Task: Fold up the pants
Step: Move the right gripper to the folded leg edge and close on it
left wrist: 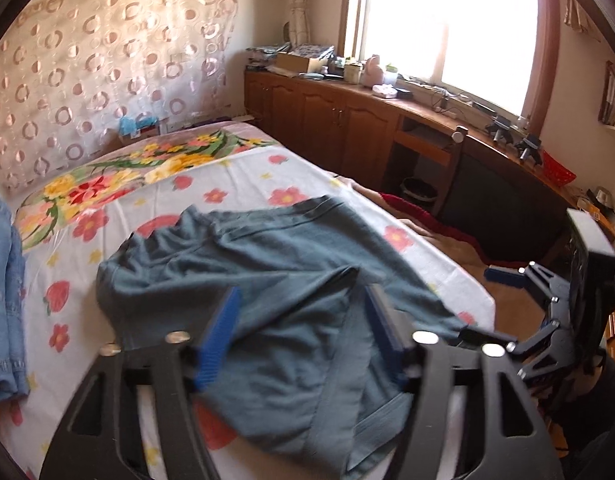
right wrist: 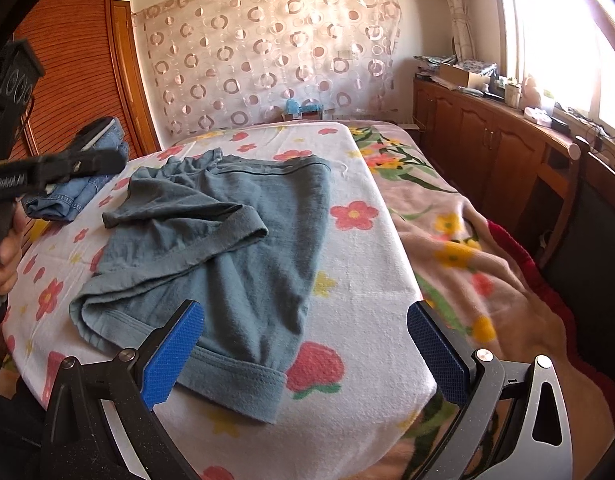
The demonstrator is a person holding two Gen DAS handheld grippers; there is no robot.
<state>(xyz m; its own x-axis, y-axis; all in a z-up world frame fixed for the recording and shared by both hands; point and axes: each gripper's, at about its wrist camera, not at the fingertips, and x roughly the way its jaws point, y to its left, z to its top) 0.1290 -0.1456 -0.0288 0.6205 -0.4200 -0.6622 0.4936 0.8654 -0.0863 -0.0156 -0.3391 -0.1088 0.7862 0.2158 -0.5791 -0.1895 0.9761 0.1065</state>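
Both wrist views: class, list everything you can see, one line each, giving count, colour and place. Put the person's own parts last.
Soft teal-grey pants: one, partly folded, on the white sheet.
White flower-print sheet: one, covering the bed top.
Pink floral blanket: one, beside the sheet, toward the cabinets.
Folded blue denim garment: one, at the sheet's far left edge.
Brown wooden cabinets: one row, under the window, cluttered top.
Sheer circle-patterned curtain: one, on the wall behind the bed.
Left gripper: black with blue pads, open above the pants.
Right gripper: same, open, at the pants' near hem.
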